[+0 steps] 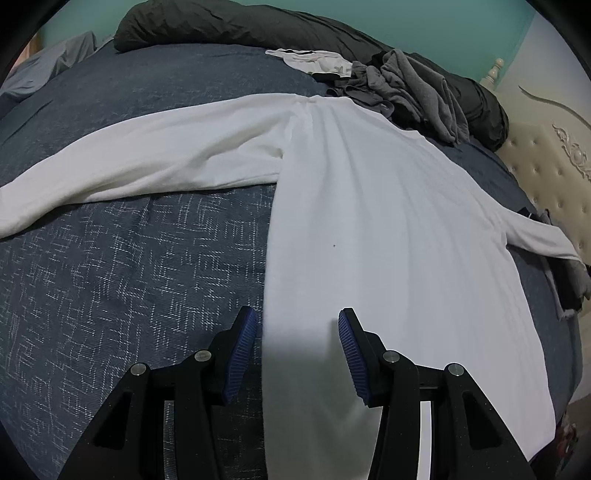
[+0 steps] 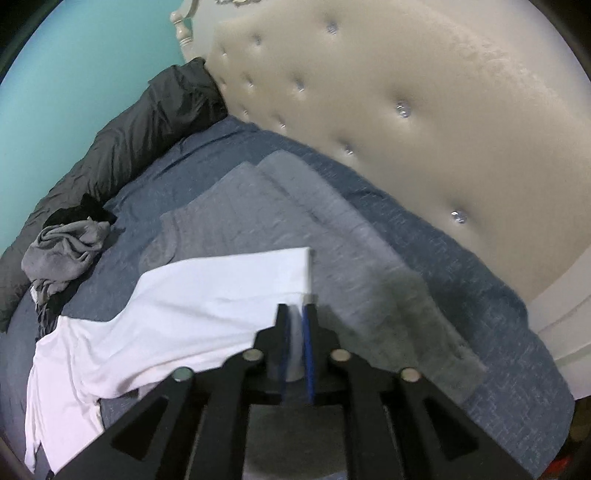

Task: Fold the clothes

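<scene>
White long-sleeved cotton shirt (image 1: pixel 369 206) lies spread flat on the dark blue woven bedspread (image 1: pixel 129 277), body running away from the near edge, one sleeve stretched out to the left, the other toward the headboard side. Left gripper (image 1: pixel 297 328) hovers low over the shirt's near hem edge, blue ribbed pads (image 1: pixel 242 350) wide apart, nothing between them; the shirt's left edge runs between the two fingers. Right gripper (image 2: pixel 295 314) has fingers pinched together on the cuff end of the right sleeve (image 2: pixel 229 291), sleeve lifted and pulled taut off the bed. Under and beyond that sleeve: flat folded grey garment (image 2: pixel 295 221) on the bedspread. Farther back, crumpled grey clothing pile (image 1: pixel 410 85), with a small white garment (image 1: pixel 317 61) just beside it. Behind those, rolled dark grey duvet (image 1: pixel 221 26) along the teal wall (image 2: pixel 85 62). Cream tufted padded headboard (image 2: pixel 406 110) at the far right.
</scene>
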Available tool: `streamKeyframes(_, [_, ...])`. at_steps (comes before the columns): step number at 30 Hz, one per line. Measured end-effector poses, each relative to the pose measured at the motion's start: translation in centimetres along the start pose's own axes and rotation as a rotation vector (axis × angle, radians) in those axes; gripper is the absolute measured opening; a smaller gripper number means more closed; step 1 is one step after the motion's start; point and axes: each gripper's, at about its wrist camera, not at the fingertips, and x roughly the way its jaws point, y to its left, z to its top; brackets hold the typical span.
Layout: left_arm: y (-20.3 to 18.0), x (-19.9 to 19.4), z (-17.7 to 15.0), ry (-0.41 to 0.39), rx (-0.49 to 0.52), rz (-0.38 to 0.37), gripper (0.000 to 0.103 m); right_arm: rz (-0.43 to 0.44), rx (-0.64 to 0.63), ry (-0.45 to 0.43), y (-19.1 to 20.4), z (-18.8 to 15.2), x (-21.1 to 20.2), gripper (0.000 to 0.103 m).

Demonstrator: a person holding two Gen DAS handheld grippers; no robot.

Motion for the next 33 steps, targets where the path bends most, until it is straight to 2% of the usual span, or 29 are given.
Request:
streamKeyframes(2, [-0.2, 0.1, 0.0, 0.000, 0.002, -0.002, 0.051, 0.015, 0.022, -0.056, -0.6, 0.5, -1.1, 0.027])
streamKeyframes(3, [-0.2, 0.1, 0.0, -0.001, 0.004, -0.002, 0.051, 0.027, 0.037, -0.077, -0.8, 0.7, -1.5, 0.045])
streamKeyframes(4, [-0.3, 0.1, -0.1, 0.000, 0.005, -0.002, 0.051, 0.033, 0.034, -0.075, -0.7, 1.0, -1.4, 0.057])
streamKeyframes(8, [-0.6, 0.2, -0.1, 0.001, 0.013, 0.001, 0.051, 0.055, 0.018, -0.067, -0.1, 2.4, -0.8, 0.057])
streamKeyframes(14, [-0.8, 0.8, 0.0, 0.007, 0.019, 0.007, 0.051, -0.022, -0.056, 0.080, 0.6, 2.6, 3.7, 0.057])
streamKeyframes(15, [-0.8, 0.8, 0.0, 0.008, 0.019, 0.008, 0.051, -0.023, -0.069, 0.069, 0.8, 2.6, 3.7, 0.053])
streamKeyframes(16, [-0.8, 0.9, 0.0, 0.009, 0.019, 0.009, 0.051, -0.025, -0.082, 0.058, 0.9, 2.6, 3.7, 0.036])
streamKeyframes(18, [-0.8, 1.2, -0.1, 0.014, 0.018, 0.009, 0.051, -0.040, -0.108, 0.042, 1.2, 2.7, 3.7, 0.013])
streamKeyframes(20, [-0.8, 1.4, -0.2, 0.019, 0.021, 0.010, 0.051, -0.067, -0.137, 0.023, 1.5, 2.7, 3.5, 0.003])
streamKeyframes(25, [-1.0, 1.3, -0.4, 0.018, 0.025, 0.011, 0.051, -0.114, -0.180, -0.098, 2.2, 3.7, 1.5, 0.001])
streamKeyframes(33, [-1.4, 1.3, -0.5, 0.017, 0.035, 0.020, 0.051, -0.197, -0.211, -0.125, 2.9, 5.6, 1.9, 0.001])
